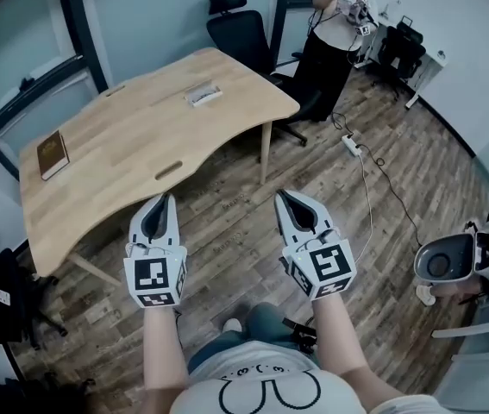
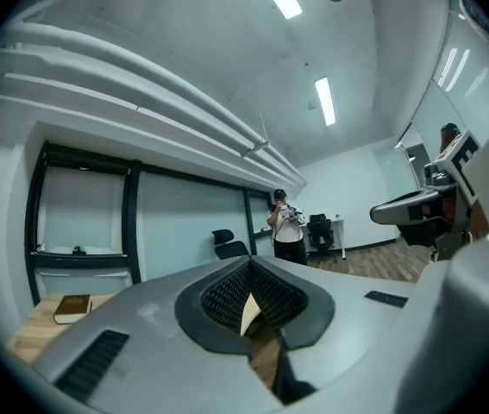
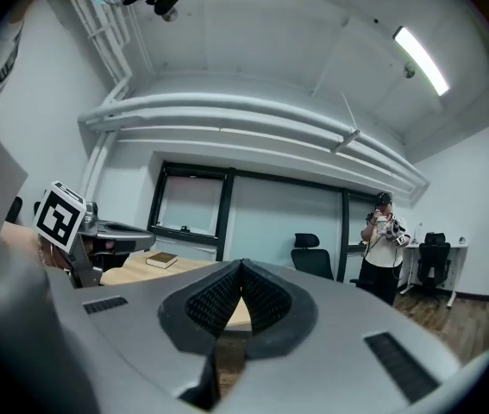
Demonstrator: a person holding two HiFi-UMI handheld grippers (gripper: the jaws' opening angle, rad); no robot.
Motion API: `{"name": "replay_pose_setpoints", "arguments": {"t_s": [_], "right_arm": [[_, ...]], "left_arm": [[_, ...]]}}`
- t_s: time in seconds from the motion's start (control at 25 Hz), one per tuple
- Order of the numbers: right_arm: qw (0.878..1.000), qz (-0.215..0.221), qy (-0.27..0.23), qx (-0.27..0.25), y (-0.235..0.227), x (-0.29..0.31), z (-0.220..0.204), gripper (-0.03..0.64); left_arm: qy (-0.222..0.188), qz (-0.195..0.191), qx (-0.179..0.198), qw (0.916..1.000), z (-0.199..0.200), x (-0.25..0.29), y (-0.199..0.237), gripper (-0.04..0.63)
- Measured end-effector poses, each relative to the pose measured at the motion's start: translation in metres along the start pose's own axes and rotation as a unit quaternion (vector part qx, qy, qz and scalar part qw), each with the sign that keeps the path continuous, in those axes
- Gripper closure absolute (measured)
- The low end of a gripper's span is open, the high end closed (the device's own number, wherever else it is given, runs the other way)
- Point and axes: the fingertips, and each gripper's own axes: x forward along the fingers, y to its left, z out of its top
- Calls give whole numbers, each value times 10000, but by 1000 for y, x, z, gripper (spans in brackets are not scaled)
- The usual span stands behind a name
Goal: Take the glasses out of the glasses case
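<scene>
A pale oblong glasses case (image 1: 203,94) lies shut on the far side of the wooden table (image 1: 132,132); no glasses show. Both grippers hang over the wood floor, short of the table's near edge, and point level toward it. My left gripper (image 1: 166,199) is shut with nothing between its black ribbed pads (image 2: 227,296). My right gripper (image 1: 282,196) is also shut and empty, its pads (image 3: 266,300) meeting at the tip. In the gripper views the table edge only peeps through below the tips, and the case is hidden.
A brown book (image 1: 52,154) lies at the table's left end. A black office chair (image 1: 242,33) and a standing person (image 1: 330,37) are beyond the table. A power strip with cable (image 1: 352,145) lies on the floor to the right. A white device (image 1: 444,261) stands at right.
</scene>
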Motion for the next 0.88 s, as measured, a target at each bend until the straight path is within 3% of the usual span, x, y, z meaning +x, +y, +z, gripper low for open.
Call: {"name": "replay_pose_setpoints", "arguments": {"t_s": [0.28,0.44,0.52,0.72,0.88], "right_arm": [[9999,41,39,150,-34,73,-13,566],[9997,110,42,229,-67,125,-26,566],[9998,135,97,130,-87,154,-30,566],[9990,327,22,297,-151,226,-29,566],[9985,462,41,292,-200,280,-29,566]], "left_arm": [[193,130,-77,9997,-21,68,26,580],[158,-88,-202,9996,-29,123,31,580],[143,-140,-218,9996,-30,156,34,579],[260,222,-36,9994,-30,248,48,578],[347,211,-92,9991,-31,317,50,578]]}}
